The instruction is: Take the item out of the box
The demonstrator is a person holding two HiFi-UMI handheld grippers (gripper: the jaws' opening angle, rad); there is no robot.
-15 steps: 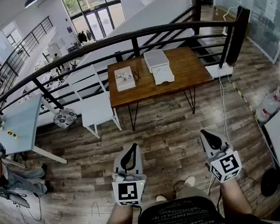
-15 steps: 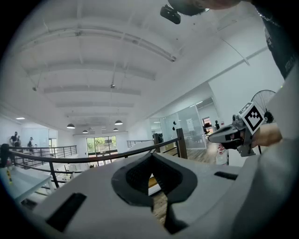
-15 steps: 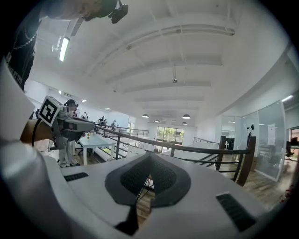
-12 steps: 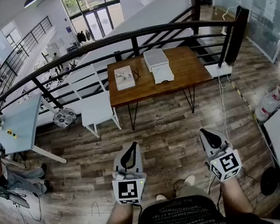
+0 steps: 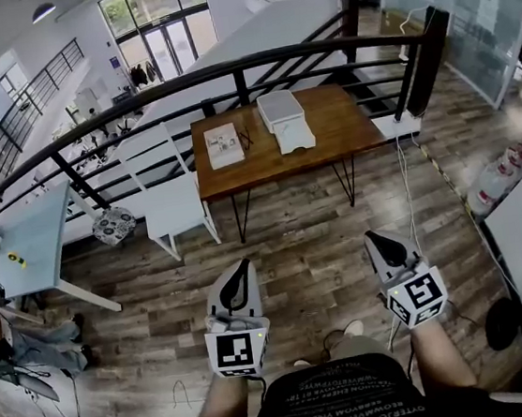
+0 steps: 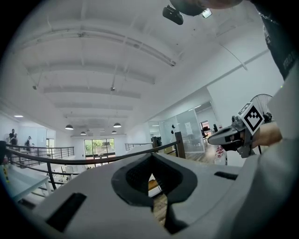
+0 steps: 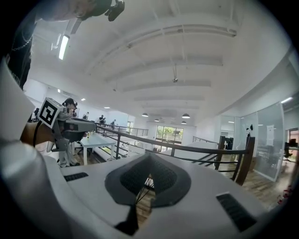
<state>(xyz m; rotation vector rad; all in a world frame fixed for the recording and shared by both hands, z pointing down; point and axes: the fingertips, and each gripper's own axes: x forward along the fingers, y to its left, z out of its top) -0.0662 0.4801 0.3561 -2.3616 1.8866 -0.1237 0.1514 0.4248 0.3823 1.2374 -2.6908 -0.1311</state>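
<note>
A white box (image 5: 285, 120) sits on a brown wooden table (image 5: 346, 131) far ahead by the black railing, with a flat printed item (image 5: 223, 146) lying to its left. My left gripper (image 5: 239, 284) is held low near my legs, well short of the table, jaws shut with nothing between them. Level with it on the other side, my right gripper (image 5: 385, 248) is also shut and empty. In the left gripper view the jaws (image 6: 153, 186) meet, and the right gripper (image 6: 229, 135) shows off to the side. The right gripper view shows its pads (image 7: 148, 184) closed together.
A white chair (image 5: 171, 195) stands left of the table. A pale blue table (image 5: 33, 235) is at far left with a person seated on the floor (image 5: 23, 350) beside it. The black railing (image 5: 225, 70) runs behind the table. A cable (image 5: 406, 175) trails over the wooden floor.
The view has shifted slightly forward toward the table; both grippers stay shut and hold nearly the same place in front of me.
</note>
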